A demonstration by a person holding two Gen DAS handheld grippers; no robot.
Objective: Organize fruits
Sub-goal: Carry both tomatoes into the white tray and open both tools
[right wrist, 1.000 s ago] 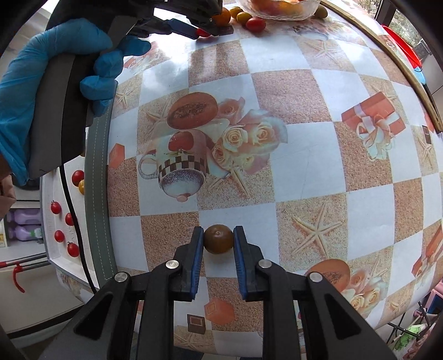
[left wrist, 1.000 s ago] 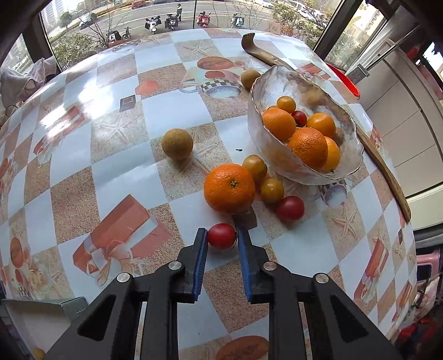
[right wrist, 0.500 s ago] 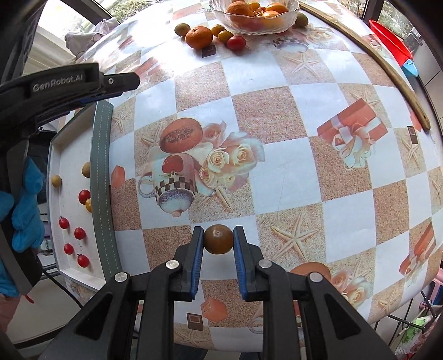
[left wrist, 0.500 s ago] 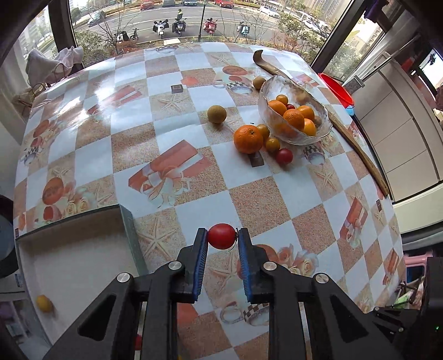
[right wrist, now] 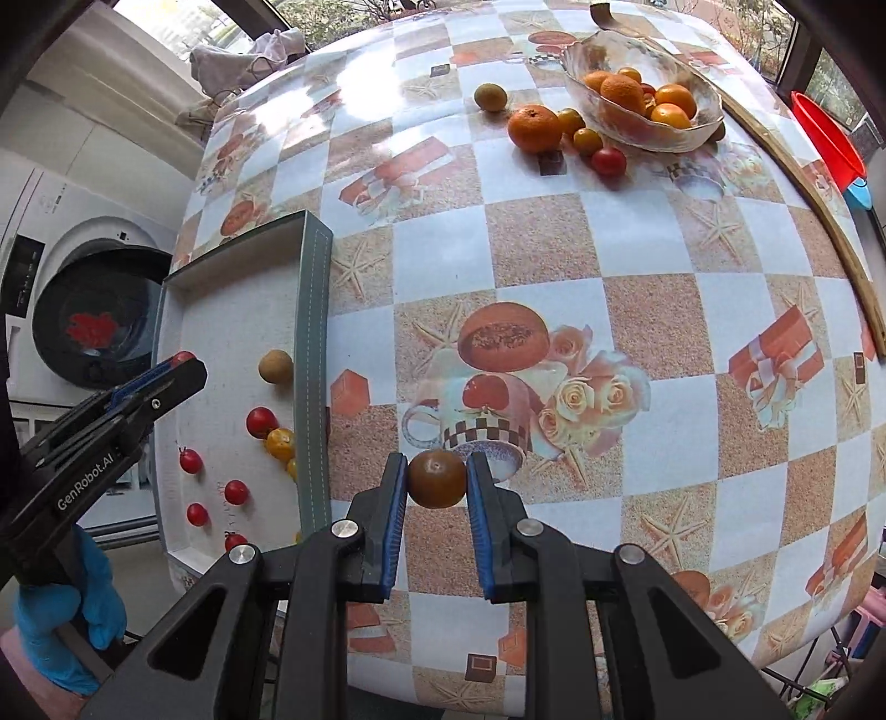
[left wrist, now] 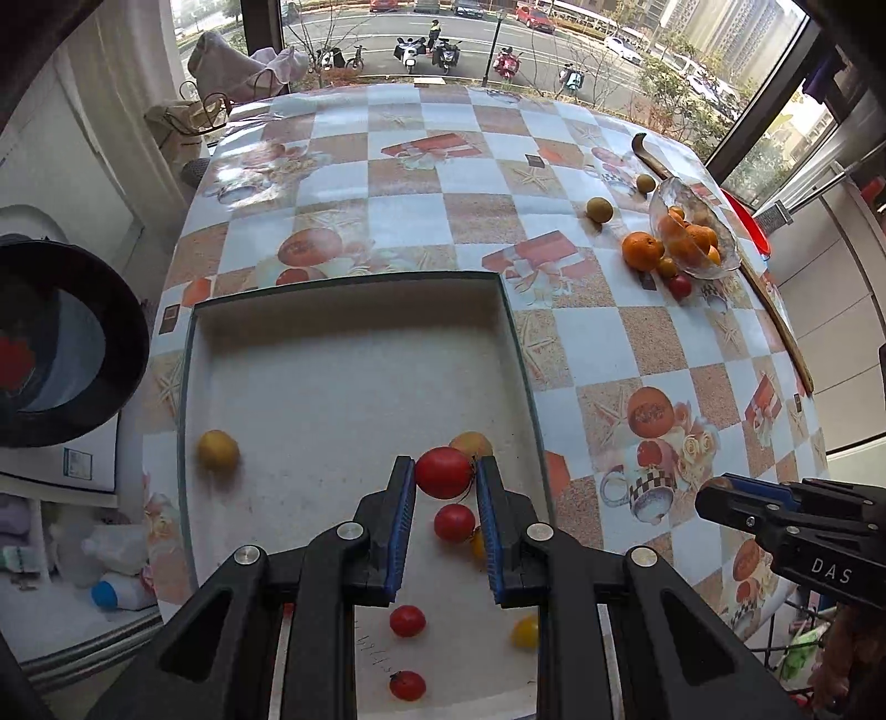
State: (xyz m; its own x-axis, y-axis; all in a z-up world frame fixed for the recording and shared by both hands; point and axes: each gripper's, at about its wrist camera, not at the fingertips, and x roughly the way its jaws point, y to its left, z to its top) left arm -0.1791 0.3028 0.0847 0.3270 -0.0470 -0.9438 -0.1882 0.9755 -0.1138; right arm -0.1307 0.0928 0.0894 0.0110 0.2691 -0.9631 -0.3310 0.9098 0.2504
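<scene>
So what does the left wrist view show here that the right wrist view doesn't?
Only the left wrist view shows the street outside with parked scooters, and the left gripper shut on a red tomato above the tray.

Only the right wrist view shows the right gripper shut on a brownish tomato, and a blue-gloved hand.

Both show the tray, the glass bowl of oranges and the loose fruit beside it.

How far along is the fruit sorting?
Partly done: several small tomatoes already lie in the tray. In hand: the left gripper holds a red tomato over the tray, and the right gripper holds a brownish tomato above the table. Left: the orange and small fruits beside the glass bowl.
</scene>
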